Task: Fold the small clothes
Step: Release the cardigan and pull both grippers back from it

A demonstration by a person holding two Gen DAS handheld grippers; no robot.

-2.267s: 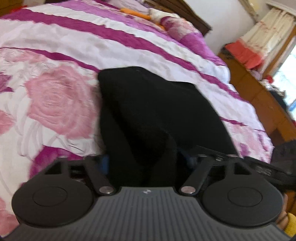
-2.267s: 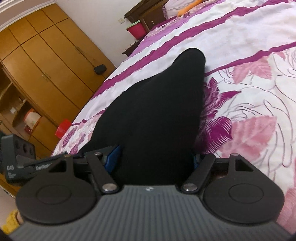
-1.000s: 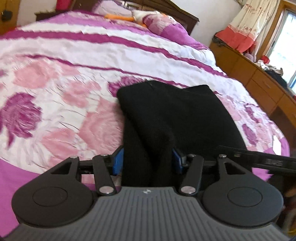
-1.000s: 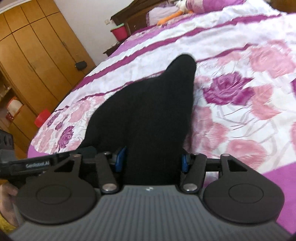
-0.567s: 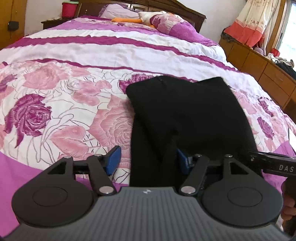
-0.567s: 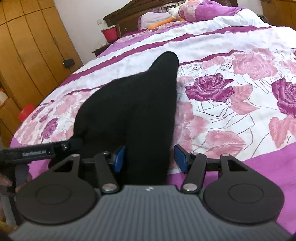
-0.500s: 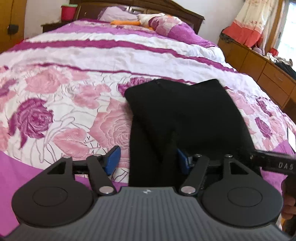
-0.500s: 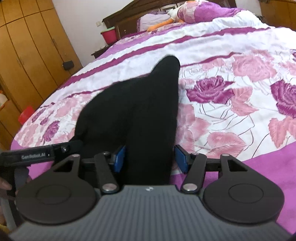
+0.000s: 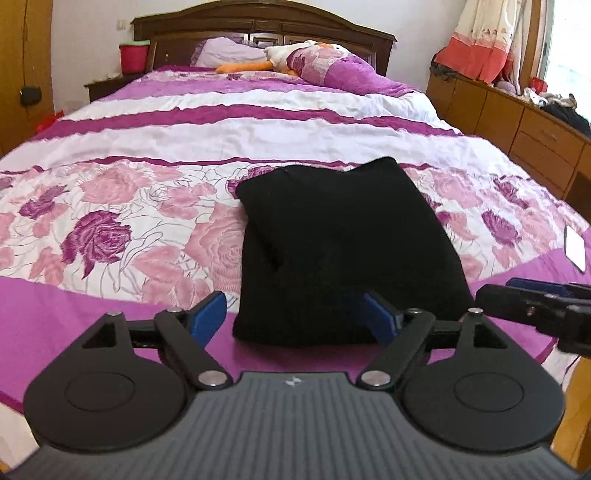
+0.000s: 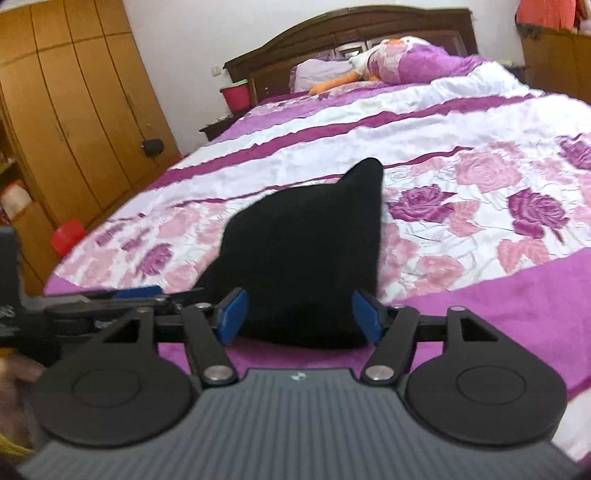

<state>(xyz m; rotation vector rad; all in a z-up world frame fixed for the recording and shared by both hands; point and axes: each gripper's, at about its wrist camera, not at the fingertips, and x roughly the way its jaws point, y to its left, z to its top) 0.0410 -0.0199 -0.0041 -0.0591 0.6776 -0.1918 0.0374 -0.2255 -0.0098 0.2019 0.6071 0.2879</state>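
Observation:
A folded black garment (image 9: 351, 240) lies flat on the rose-patterned bed cover (image 9: 110, 229), close to the bed's near edge. My left gripper (image 9: 293, 315) hovers just in front of its near left corner. Its jaws are opening, and the blue pads stand clear of the cloth. In the right wrist view the same garment (image 10: 306, 251) runs to a raised point at its far end. My right gripper (image 10: 299, 319) sits at its near right edge with jaws opening, not pressing on the cloth. Each gripper shows in the other's view: the right gripper (image 9: 535, 306) and the left gripper (image 10: 122, 299).
A pillow and a stuffed duck (image 9: 295, 55) lie by the wooden headboard (image 9: 258, 26). A red bucket (image 9: 133, 55) stands on the nightstand, a wardrobe (image 10: 74, 110) on the left, a dresser (image 9: 517, 114) on the right. A white flat object (image 9: 576, 247) lies at the bed's right edge.
Both grippers opened and let go of the black garment, then drew back and up from it. The garment now lies flat on the bed.

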